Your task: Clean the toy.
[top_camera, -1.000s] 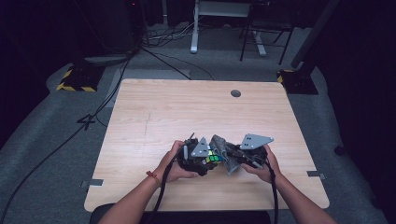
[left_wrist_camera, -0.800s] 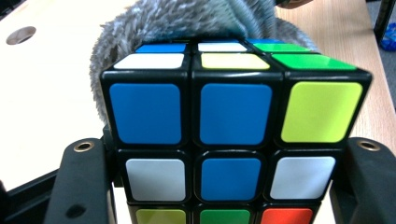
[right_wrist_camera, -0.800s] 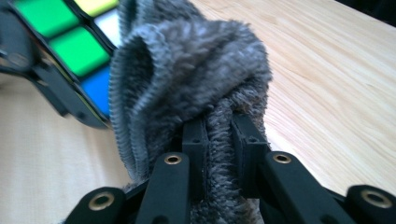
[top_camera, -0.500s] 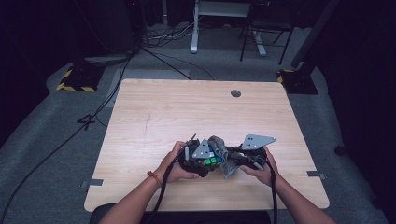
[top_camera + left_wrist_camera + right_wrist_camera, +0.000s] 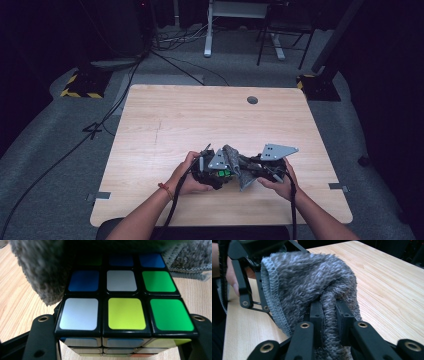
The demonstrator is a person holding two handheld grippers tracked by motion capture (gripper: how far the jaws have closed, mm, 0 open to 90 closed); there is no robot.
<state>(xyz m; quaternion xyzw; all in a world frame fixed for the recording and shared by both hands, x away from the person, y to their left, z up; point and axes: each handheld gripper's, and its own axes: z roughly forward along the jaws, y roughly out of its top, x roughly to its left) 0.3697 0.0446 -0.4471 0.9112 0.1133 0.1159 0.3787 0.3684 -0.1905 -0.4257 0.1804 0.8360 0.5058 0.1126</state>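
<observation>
Gripper jaws of the left gripper (image 5: 216, 172) are clamped on a colour cube (image 5: 125, 307), held at the counter's (image 5: 200, 115) six o'clock edge in the high view. In the left gripper view the cube is seen between the two black jaws, its top face showing white, yellow, green and blue tiles. The right gripper (image 5: 327, 315) is pinched on a fold of grey fuzzy cloth (image 5: 312, 285), which is draped over the far part of the cube, toward twelve o'clock in the left gripper view. In the high view the right gripper (image 5: 260, 170) is placed at three o'clock of the left one, with the cloth (image 5: 235, 162) between them. Against the earlier high views, both hands are found in nearly the same place; the cloth is still bunched between the grippers, and no clear shift of the cube can be made out.
</observation>
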